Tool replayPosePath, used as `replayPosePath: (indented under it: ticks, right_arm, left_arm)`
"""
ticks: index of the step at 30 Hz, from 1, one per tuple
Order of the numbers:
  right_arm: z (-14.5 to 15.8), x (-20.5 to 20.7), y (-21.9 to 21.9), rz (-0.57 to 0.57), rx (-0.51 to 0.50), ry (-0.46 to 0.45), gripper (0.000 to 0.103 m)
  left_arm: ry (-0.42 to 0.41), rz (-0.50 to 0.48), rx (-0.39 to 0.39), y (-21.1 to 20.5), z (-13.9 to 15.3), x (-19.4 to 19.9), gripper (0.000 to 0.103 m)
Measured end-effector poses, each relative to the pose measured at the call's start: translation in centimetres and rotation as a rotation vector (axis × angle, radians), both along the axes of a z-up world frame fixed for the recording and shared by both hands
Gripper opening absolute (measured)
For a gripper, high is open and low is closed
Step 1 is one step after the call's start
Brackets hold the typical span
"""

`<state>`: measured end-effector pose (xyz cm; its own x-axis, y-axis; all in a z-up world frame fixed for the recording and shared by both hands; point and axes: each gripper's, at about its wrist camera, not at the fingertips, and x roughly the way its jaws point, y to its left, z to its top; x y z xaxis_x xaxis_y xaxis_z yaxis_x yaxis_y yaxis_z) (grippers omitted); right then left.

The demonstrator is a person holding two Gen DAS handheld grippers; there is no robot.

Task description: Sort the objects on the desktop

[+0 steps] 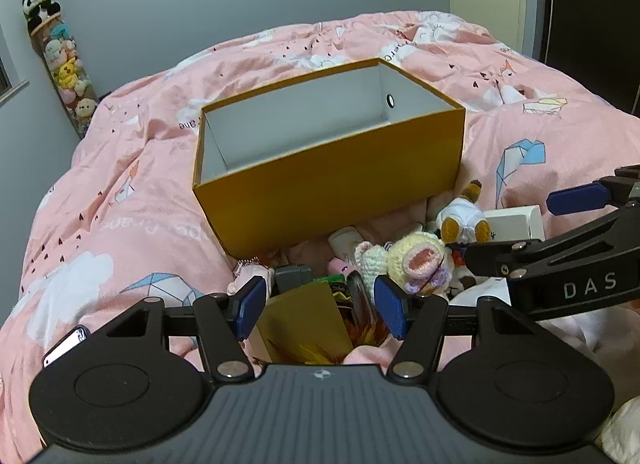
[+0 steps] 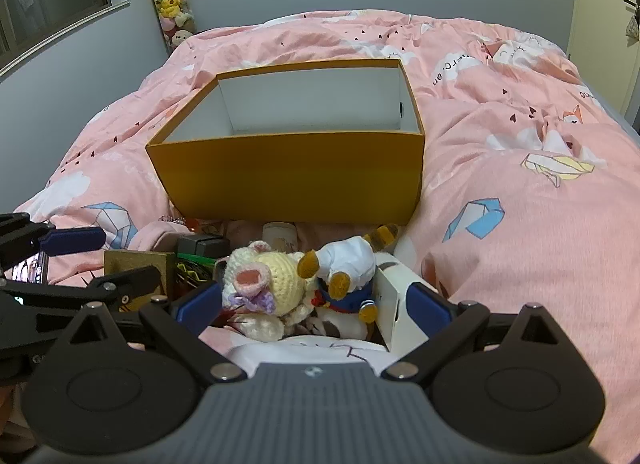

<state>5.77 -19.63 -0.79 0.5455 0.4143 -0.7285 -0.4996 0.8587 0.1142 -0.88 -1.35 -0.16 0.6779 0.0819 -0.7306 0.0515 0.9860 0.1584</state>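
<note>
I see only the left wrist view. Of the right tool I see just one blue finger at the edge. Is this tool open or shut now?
Observer: Open. The right wrist view shows the right tool spread wide.
Operator: Is something inside the gap?
Observer: Yes. The crochet toy and the plush in white clothes lie side by side in it, and neither is gripped.
Operator: And where is the white box from there?
Observer: The white box stands just inside the right-hand finger, next to the plush. I cannot tell whether box and finger touch.
</note>
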Motion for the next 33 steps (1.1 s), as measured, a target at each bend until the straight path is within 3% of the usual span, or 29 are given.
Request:
replayPosePath:
  ticks: [33]
  right_arm:
    - [-0.41,0.04,-0.35,0.001,-0.012,0.012,0.099]
  left_arm:
    - [0.001,-0.006,0.024,-0.32,-0.42,-0.15,0.071]
